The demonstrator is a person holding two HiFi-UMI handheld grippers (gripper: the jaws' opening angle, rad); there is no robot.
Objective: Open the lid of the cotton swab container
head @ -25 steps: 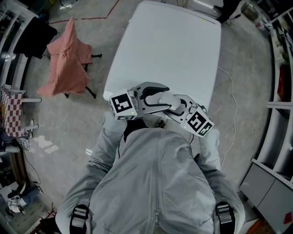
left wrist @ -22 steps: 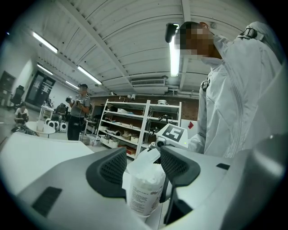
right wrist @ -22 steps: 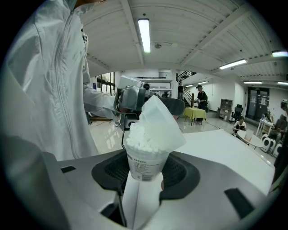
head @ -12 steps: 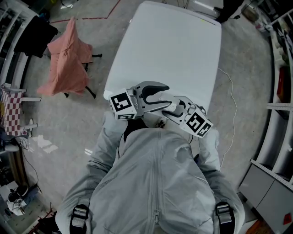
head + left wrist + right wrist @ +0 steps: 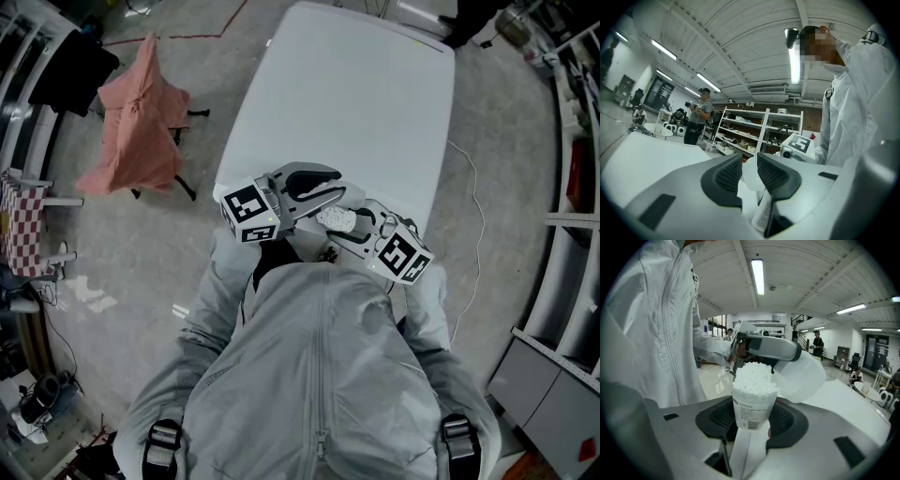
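Setting: a person in a pale jacket [image 5: 319, 375] stands at the near end of a white tabletop [image 5: 356, 94], both grippers raised close to the chest.
Cotton swab container: a clear labelled tub [image 5: 753, 401], upright and packed with white swab heads, off the tabletop and between the right gripper's pads.
Lid: a translucent cap [image 5: 802, 375], off the mouth and tipped beside the rim. Whether a hinge joins it to the tub cannot be told.
Right gripper [image 5: 752, 420]: jaws spread wide and clamped on the tub's lower body, one pad on each side.
Left gripper [image 5: 749, 164]: jaws have just been closing and now stand narrow, with the lid's thin wall pinched between the ribbed pads.
Step in hand: judged to be the end of the opening, since the swabs are exposed and the lid is gripped clear of the mouth.
Next move: probably carry the lid further aside or release it. This calls for a steady right-hand hold, so the full tub stays upright and spills nothing.
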